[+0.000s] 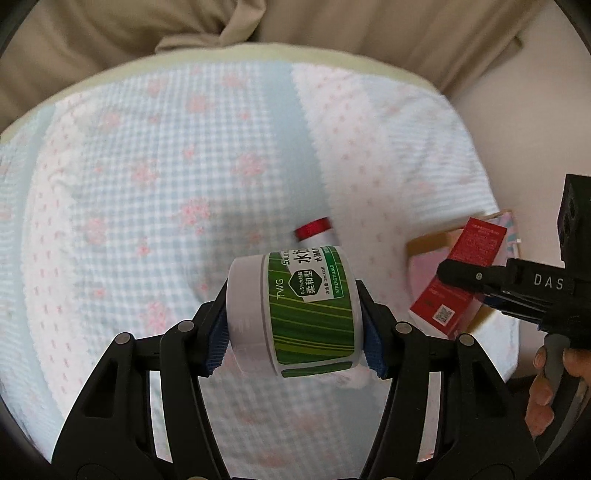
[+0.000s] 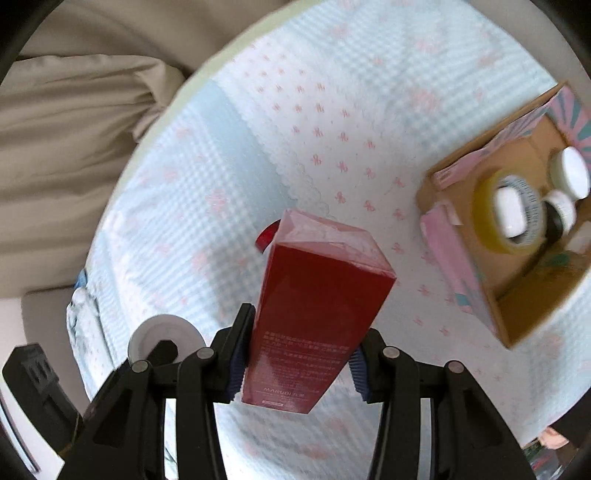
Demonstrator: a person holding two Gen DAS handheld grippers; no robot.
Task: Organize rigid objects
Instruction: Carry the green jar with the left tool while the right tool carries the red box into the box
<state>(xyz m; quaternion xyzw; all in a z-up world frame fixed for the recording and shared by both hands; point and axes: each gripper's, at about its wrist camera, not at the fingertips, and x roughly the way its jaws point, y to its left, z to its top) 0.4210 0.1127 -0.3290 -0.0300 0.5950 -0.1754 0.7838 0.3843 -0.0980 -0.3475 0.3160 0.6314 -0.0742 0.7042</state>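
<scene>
My left gripper (image 1: 295,325) is shut on a white jar with a green label (image 1: 291,314), held above the bed cloth; the jar also shows at the lower left of the right wrist view (image 2: 166,338). My right gripper (image 2: 295,358) is shut on a tall red box (image 2: 317,310), held up over the cloth; it also shows in the left wrist view (image 1: 461,273). A bottle with a red cap (image 1: 314,229) lies on the cloth behind the jar, mostly hidden. An open cardboard box (image 2: 517,317) at the right holds a yellow tape roll (image 2: 495,218) and white-capped bottles (image 2: 572,171).
A blue-and-white checked cloth with pink bows (image 1: 166,177) covers the surface. Beige bedding (image 1: 110,29) lies bunched at the far edge. The person's hand (image 1: 550,384) shows at the lower right of the left wrist view.
</scene>
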